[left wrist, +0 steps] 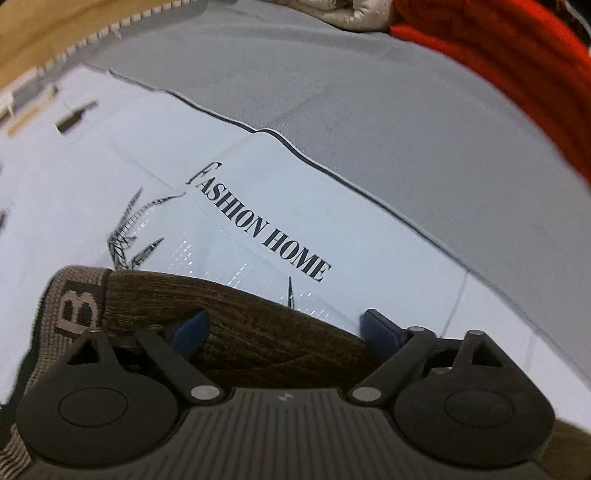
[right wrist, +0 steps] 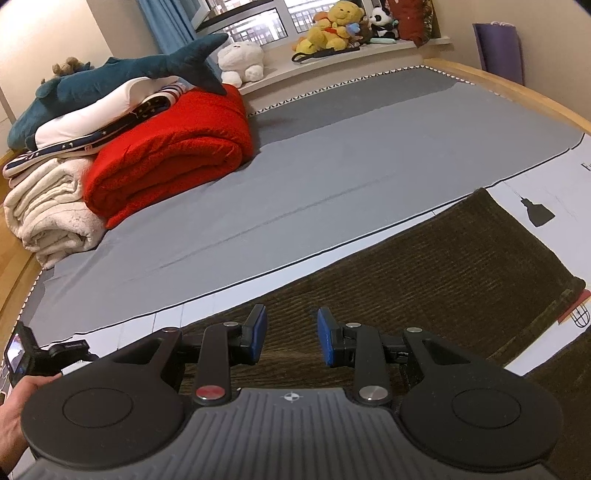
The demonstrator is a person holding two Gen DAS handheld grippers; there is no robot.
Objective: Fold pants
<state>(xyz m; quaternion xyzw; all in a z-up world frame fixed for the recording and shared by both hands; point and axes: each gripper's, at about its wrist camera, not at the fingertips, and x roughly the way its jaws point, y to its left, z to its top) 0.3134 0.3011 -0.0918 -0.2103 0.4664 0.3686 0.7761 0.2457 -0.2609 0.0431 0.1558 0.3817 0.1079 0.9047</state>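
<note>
The dark brown ribbed pants [right wrist: 424, 273] lie flat on a white printed sheet [right wrist: 554, 177] on the bed. In the left wrist view the pants [left wrist: 243, 325] show their tan waistband with a letter B [left wrist: 75, 310] at the left. My left gripper [left wrist: 284, 328] is open wide, low over the waist end, with the fabric between and under its blue pads [left wrist: 380, 328]. My right gripper [right wrist: 291, 338] is open and empty, just above the pants' near part.
A grey sheet [right wrist: 332, 166] covers the far side of the bed. A red folded blanket [right wrist: 170, 155], a cream blanket [right wrist: 48, 218] and a plush shark [right wrist: 110, 77] are stacked at the left. Plush toys [right wrist: 332, 26] sit on the window sill. The wooden bed frame [right wrist: 535, 99] curves at right.
</note>
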